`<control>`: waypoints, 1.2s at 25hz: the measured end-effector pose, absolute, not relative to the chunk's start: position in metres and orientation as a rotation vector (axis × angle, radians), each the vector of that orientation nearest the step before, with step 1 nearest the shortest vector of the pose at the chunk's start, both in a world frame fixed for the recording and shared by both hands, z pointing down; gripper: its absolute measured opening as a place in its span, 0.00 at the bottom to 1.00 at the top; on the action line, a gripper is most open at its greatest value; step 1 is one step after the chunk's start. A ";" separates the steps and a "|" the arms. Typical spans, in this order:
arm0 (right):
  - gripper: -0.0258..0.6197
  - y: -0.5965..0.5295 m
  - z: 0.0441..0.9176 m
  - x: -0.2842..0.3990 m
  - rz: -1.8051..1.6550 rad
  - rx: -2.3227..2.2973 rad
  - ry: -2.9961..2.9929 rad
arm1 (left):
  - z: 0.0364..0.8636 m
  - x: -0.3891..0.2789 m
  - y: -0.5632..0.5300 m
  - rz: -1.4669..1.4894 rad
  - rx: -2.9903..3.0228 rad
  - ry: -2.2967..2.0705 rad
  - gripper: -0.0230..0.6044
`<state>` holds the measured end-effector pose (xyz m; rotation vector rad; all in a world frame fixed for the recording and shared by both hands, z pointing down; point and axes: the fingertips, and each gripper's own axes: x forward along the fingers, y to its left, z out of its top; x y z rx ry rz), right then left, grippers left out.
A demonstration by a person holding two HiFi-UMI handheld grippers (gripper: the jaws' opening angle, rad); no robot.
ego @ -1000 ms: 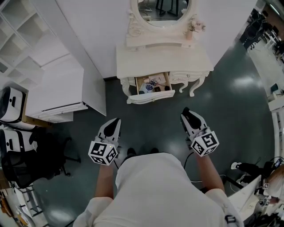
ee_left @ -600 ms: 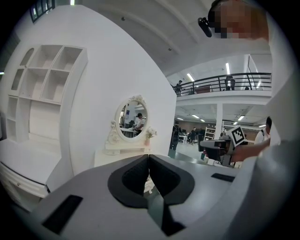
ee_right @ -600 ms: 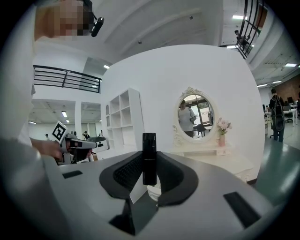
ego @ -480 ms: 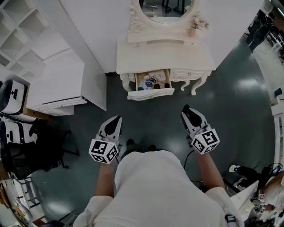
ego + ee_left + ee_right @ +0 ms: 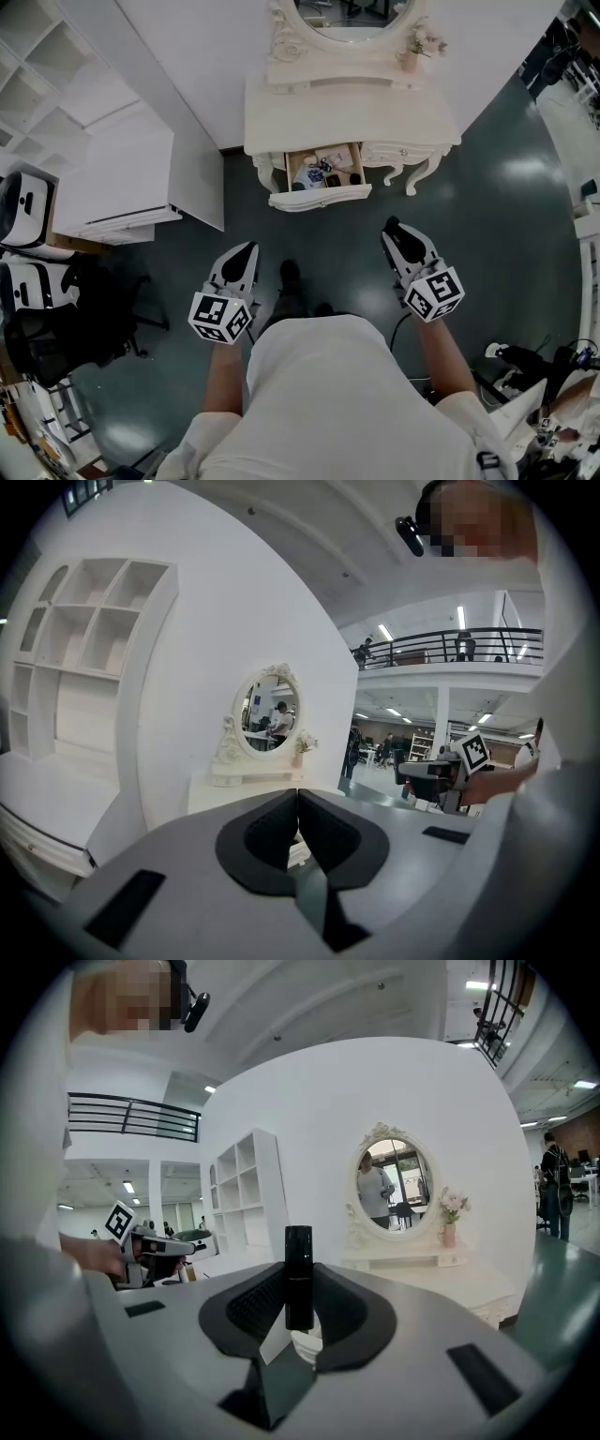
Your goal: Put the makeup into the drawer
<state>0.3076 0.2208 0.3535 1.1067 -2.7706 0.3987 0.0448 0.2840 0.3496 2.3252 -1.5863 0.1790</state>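
Note:
A cream dressing table [image 5: 347, 112] stands against the white wall, and its left drawer [image 5: 321, 198] is pulled open with several small makeup items [image 5: 323, 172] inside. My right gripper [image 5: 393, 231] is shut on a slim black makeup tube [image 5: 298, 1274], which stands upright between the pads. It is held above the floor, to the right of the drawer and well short of it. My left gripper [image 5: 245, 254] hangs to the left at about the same distance. In the left gripper view my left gripper [image 5: 297, 801] has its jaws together with nothing between them.
An oval mirror [image 5: 345, 17] and a small flower vase [image 5: 412, 58] top the table. A white cabinet [image 5: 122, 178] and open shelving [image 5: 37, 56] stand to the left, with a black chair [image 5: 56, 328] nearer. The person's foot [image 5: 291, 277] is on the dark floor between me and the drawer.
The person has stepped a foot forward, and both grippers have come slightly closer to the dressing table. The black tube stays in the right gripper.

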 end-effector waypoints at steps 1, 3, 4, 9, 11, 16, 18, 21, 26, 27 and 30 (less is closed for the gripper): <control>0.20 0.216 0.354 0.305 0.399 1.109 -2.765 | 0.350 0.042 0.278 0.175 2.327 -1.581 0.06; 0.20 0.206 0.356 0.301 0.402 1.117 -2.754 | 0.351 0.037 0.265 0.169 2.334 -1.566 0.06; 0.20 0.200 0.356 0.298 0.404 1.123 -2.749 | 0.351 0.034 0.257 0.169 2.338 -1.559 0.06; 0.20 0.173 0.360 0.280 0.416 1.157 -2.718 | 0.358 0.015 0.222 0.190 2.357 -1.516 0.06; 0.20 0.162 0.363 0.272 0.424 1.172 -2.707 | 0.361 0.006 0.208 0.206 2.364 -1.498 0.06; 0.20 0.135 0.373 0.257 0.472 1.215 -2.667 | 0.366 -0.011 0.170 0.228 2.398 -1.435 0.06; 0.20 0.126 0.375 0.250 0.486 1.235 -2.648 | 0.369 -0.018 0.156 0.235 2.412 -1.405 0.06; 0.20 0.113 0.375 0.239 0.485 1.265 -2.622 | 0.374 -0.029 0.135 0.238 2.427 -1.367 0.06; 0.20 0.093 0.375 0.223 0.476 1.311 -2.579 | 0.379 -0.043 0.102 0.235 2.464 -1.300 0.06; 0.20 0.089 0.376 0.219 0.474 1.317 -2.570 | 0.381 -0.045 0.096 0.235 2.471 -1.283 0.06; 0.20 0.082 0.377 0.208 0.471 1.331 -2.546 | 0.387 -0.050 0.082 0.242 2.493 -1.231 0.06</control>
